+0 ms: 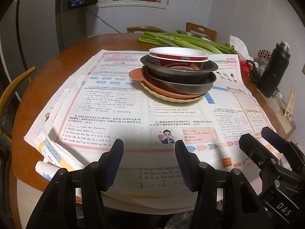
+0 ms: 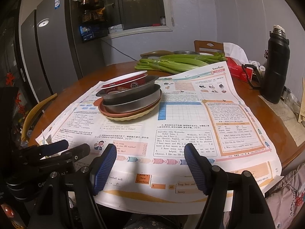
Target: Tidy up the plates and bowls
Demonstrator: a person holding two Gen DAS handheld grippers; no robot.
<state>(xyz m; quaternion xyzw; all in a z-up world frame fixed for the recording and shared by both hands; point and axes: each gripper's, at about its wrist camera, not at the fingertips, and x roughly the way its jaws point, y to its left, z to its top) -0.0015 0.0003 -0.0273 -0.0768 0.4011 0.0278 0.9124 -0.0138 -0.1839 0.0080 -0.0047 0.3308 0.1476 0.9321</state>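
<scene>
A stack of dishes stands on printed paper sheets in the middle of a round wooden table. From the top: a red and white paper bowl [image 1: 178, 54] [image 2: 124, 81], two dark metal pans [image 1: 179, 70] [image 2: 131, 99], a terracotta plate [image 1: 136, 74] [image 2: 106, 112] and a cream scalloped plate [image 1: 171, 100] [image 2: 131, 117]. My left gripper [image 1: 149, 145] hovers open over the paper near the table's front edge, well short of the stack, nothing between its fingers. My right gripper [image 2: 150, 149] is likewise open and empty, beside the left one. Each gripper shows at the edge of the other's view.
Celery stalks [image 1: 186, 42] [image 2: 177, 62] and a metal bowl [image 2: 185, 52] lie at the far side. A black flask [image 1: 272, 70] [image 2: 275, 66] and a red tissue box [image 2: 237, 69] stand right. Chairs [image 1: 11, 95] surround the table; a grey fridge [image 2: 53, 43] stands left.
</scene>
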